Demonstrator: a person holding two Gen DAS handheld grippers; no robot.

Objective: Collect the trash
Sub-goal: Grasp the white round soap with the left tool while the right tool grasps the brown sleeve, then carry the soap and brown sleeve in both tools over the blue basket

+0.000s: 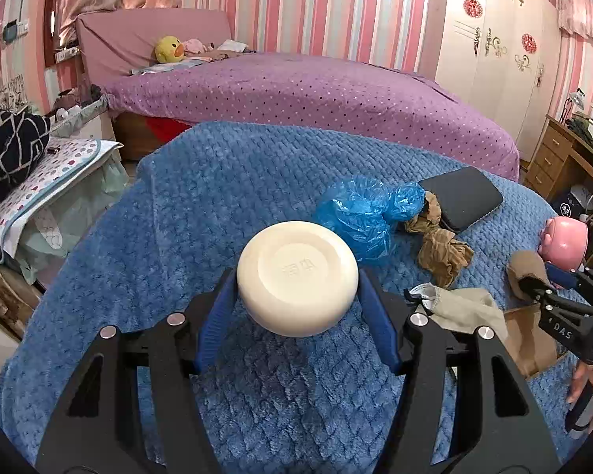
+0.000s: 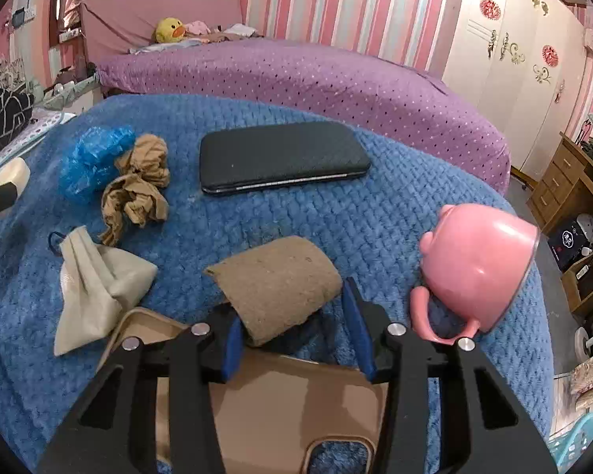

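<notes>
My left gripper (image 1: pixel 296 288) is shut on a round cream soap bar (image 1: pixel 296 276) and holds it above the blue blanket (image 1: pixel 178 205). My right gripper (image 2: pixel 292 316) is shut on a brown felt roll (image 2: pixel 276 276), over a tan cardboard box (image 2: pixel 296 407); it also shows in the left wrist view (image 1: pixel 541 284). On the blanket lie a crumpled blue plastic bag (image 2: pixel 95 158), a crumpled brown paper wad (image 2: pixel 138 185) and a beige cloth pouch (image 2: pixel 95 284). The bag (image 1: pixel 363 213), the wad (image 1: pixel 442 249) and the pouch (image 1: pixel 466 308) also show in the left wrist view.
A black phone case (image 2: pixel 280 162) lies at the back of the blanket. A pink pig-shaped cup (image 2: pixel 478 264) lies on its side at the right. A purple bed (image 1: pixel 316 91) stands behind, a wooden desk (image 2: pixel 569 181) at the right.
</notes>
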